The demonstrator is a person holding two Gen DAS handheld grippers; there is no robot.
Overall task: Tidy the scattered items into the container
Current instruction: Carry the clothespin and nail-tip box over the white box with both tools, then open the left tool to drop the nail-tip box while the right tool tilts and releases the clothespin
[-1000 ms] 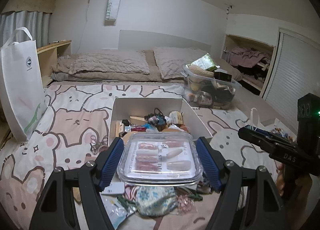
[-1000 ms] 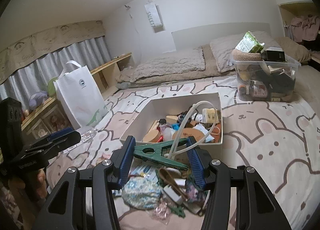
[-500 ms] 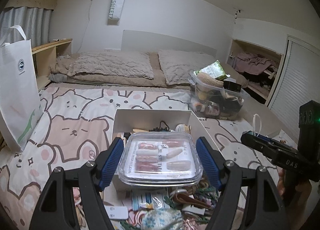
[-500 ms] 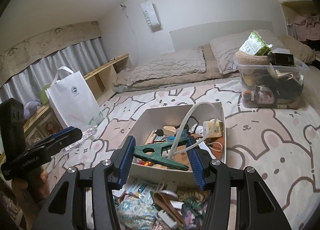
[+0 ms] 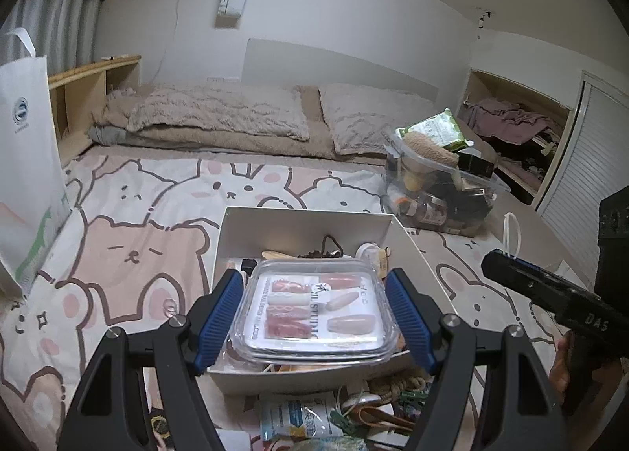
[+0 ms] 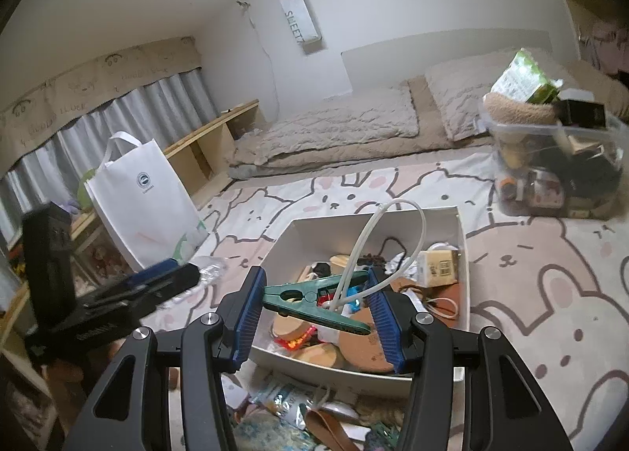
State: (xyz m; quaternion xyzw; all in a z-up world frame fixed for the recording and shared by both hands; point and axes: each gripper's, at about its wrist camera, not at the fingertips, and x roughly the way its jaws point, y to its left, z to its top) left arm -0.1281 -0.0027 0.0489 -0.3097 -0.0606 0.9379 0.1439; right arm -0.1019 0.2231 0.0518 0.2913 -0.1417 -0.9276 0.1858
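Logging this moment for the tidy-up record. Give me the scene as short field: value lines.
left gripper: shut on clear nail-tip case, held above the box
right gripper: shut on green clamp and white cable tie, above the box
container: white box, already part full
still outside: clutter on the bedspread before the box

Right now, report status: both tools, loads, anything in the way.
Left tool shut on nail case, over box. Right tool shut on green clip and white tie, over box. Box crowded.
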